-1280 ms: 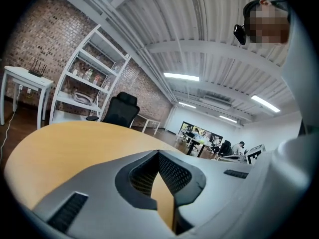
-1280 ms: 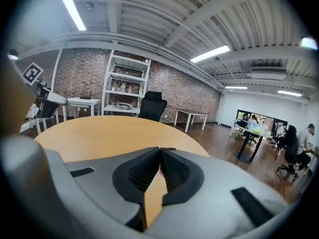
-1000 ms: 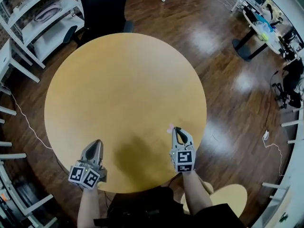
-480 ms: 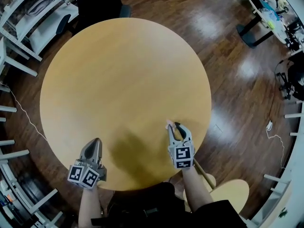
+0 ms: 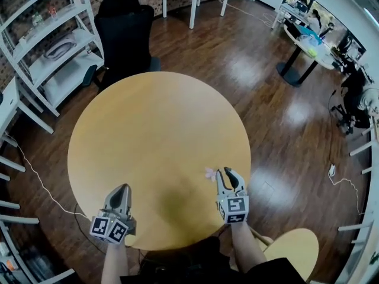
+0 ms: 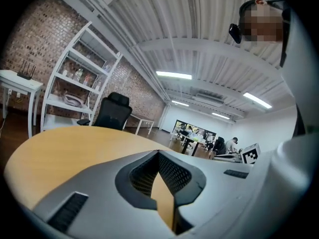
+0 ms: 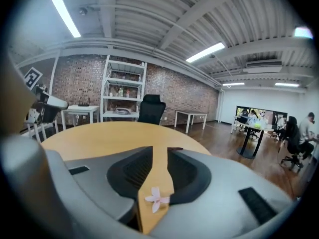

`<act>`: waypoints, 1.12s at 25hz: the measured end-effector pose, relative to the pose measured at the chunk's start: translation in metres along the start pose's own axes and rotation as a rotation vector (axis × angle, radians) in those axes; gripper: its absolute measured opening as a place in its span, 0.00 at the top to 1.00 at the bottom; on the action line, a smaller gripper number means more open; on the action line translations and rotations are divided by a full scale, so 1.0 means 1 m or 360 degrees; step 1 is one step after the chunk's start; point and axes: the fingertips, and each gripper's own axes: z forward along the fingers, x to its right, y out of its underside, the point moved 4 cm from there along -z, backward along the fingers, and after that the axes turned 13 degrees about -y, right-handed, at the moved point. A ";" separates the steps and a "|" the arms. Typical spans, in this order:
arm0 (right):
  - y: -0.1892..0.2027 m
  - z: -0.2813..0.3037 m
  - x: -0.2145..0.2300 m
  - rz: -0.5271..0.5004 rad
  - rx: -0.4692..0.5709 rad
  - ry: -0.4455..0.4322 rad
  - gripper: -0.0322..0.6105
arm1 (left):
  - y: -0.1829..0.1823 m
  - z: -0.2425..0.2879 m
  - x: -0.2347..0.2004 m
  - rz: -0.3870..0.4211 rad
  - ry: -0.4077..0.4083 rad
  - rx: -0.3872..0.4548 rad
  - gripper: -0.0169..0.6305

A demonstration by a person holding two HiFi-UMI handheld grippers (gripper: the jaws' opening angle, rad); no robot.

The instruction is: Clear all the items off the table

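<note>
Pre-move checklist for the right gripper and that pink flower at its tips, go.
1. Right gripper open: ok. Its jaws have just been opening and a gap shows.
2. Pink flower lined up in that gap: ok.
3. Flower gripped: not ok. The pads do not press on it.
4. Flower resting on the table or lifted: cannot tell.
5. Left gripper out of the way: ok. It is shut with nothing between its jaws, at the table's near edge, apart from the flower.
</note>
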 end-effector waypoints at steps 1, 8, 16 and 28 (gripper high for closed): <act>-0.011 -0.008 -0.004 0.0009 0.0046 0.0014 0.80 | -0.009 -0.004 -0.001 0.0009 0.0010 0.0040 0.98; -0.064 -0.045 -0.029 -0.0038 0.0264 0.0038 0.80 | -0.047 -0.034 -0.010 -0.0019 0.0012 0.0303 0.98; -0.086 -0.063 -0.053 -0.0079 0.0369 0.0072 0.85 | -0.066 -0.065 -0.026 -0.0032 -0.0024 0.0401 0.98; -0.101 -0.056 -0.067 -0.0119 0.0424 0.0026 0.85 | -0.072 -0.067 -0.019 0.0064 0.0033 0.0423 0.98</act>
